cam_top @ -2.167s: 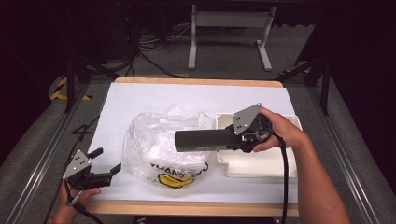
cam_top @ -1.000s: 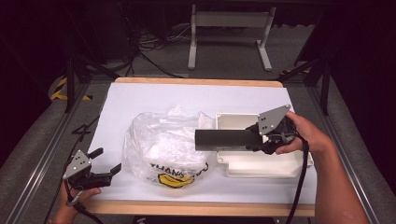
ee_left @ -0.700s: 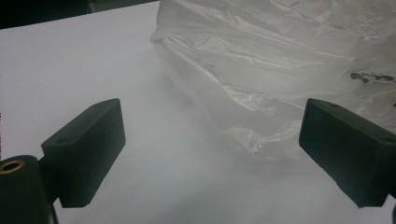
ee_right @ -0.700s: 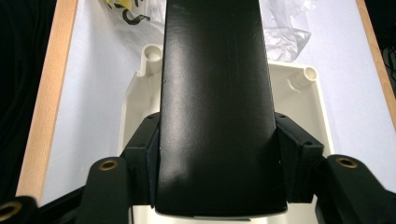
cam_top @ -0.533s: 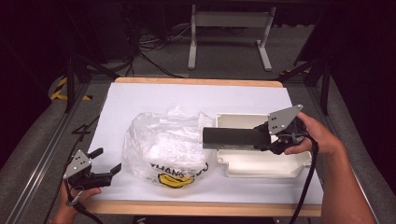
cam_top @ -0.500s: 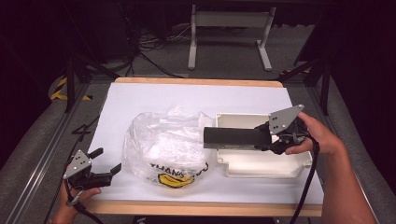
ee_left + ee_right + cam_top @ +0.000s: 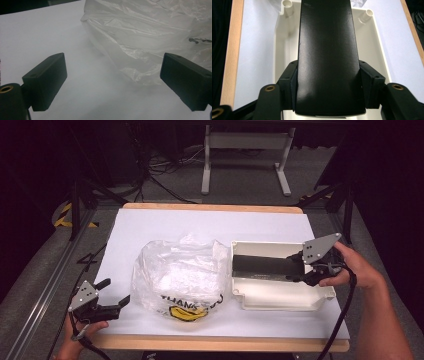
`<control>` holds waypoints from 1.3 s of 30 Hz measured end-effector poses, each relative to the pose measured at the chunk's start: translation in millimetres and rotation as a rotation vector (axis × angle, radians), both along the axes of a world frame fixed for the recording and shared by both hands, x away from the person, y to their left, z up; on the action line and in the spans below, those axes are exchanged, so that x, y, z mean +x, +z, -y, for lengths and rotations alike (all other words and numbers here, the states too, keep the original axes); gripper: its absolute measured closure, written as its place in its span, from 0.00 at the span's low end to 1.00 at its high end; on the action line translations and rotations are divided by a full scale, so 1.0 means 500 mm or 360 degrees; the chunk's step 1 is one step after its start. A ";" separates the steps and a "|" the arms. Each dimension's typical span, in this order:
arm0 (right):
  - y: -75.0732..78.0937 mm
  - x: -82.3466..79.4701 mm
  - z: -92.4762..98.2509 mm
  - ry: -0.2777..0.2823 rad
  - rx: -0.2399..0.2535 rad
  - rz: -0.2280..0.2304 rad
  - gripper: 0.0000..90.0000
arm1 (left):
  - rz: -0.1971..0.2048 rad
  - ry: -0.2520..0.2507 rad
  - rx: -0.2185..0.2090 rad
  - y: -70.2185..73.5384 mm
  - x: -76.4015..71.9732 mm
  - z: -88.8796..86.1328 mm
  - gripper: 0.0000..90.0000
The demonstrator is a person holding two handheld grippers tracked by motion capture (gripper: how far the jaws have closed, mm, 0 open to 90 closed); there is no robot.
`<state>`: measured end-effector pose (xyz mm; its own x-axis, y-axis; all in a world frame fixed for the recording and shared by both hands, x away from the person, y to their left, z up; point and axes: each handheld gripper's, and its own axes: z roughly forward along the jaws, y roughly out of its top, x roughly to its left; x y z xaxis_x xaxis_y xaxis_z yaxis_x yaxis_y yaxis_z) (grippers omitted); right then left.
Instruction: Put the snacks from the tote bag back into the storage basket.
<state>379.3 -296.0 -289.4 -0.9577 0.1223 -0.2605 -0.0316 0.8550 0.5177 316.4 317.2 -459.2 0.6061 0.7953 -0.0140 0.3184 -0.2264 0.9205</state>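
My right gripper [image 7: 300, 268] pinches the long black box [image 7: 262, 265] over the open white plastic case [image 7: 280, 295]; my left gripper [image 7: 114, 296], jaws spread, rests beside the clear plastic bag [image 7: 180, 275].

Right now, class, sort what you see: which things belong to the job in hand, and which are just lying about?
In the job:
- right gripper, shut on the long flat black box
- open white plastic tray, under that box

Lying about:
- crumpled clear plastic bag with yellow print
- left gripper, open, held at the table's near left corner
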 end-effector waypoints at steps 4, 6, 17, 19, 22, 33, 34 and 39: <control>-0.004 0.001 0.012 -0.0011 -0.0004 -0.0004 0.48 | -0.0002 0.0001 -0.0001 0.000 0.000 0.000 0.09; -0.013 0.003 0.023 -0.0024 -0.0021 -0.0024 0.48 | 0.0000 0.0001 -0.0001 0.000 0.000 0.000 0.09; -0.047 0.011 0.051 -0.0071 -0.0066 -0.0078 0.48 | -0.0007 0.0004 0.0016 0.000 0.001 0.002 0.09; -0.055 0.017 0.054 -0.0100 -0.0081 -0.0089 0.48 | -0.0008 0.0004 0.0020 0.000 0.001 0.002 0.09; -0.065 0.023 0.056 -0.0103 -0.0116 -0.0108 0.48 | -0.0009 0.0005 0.0016 0.000 0.001 0.002 0.09; -0.104 0.048 0.045 -0.0096 -0.0229 -0.0178 0.48 | -0.0011 0.0000 0.0017 0.000 0.001 0.001 0.09; -0.107 0.051 0.044 -0.0106 -0.0240 -0.0176 0.48 | -0.0011 0.0002 0.0015 0.000 0.001 0.001 0.09; -0.118 0.057 0.043 -0.0103 -0.0242 -0.0194 0.48 | -0.0014 0.0006 0.0020 0.000 0.002 0.003 0.09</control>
<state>408.0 -317.6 -348.4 -0.9746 0.1528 -0.1635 0.0809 0.9218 0.3792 317.2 315.5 -459.4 0.6030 0.7977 -0.0093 0.3272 -0.2367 0.9148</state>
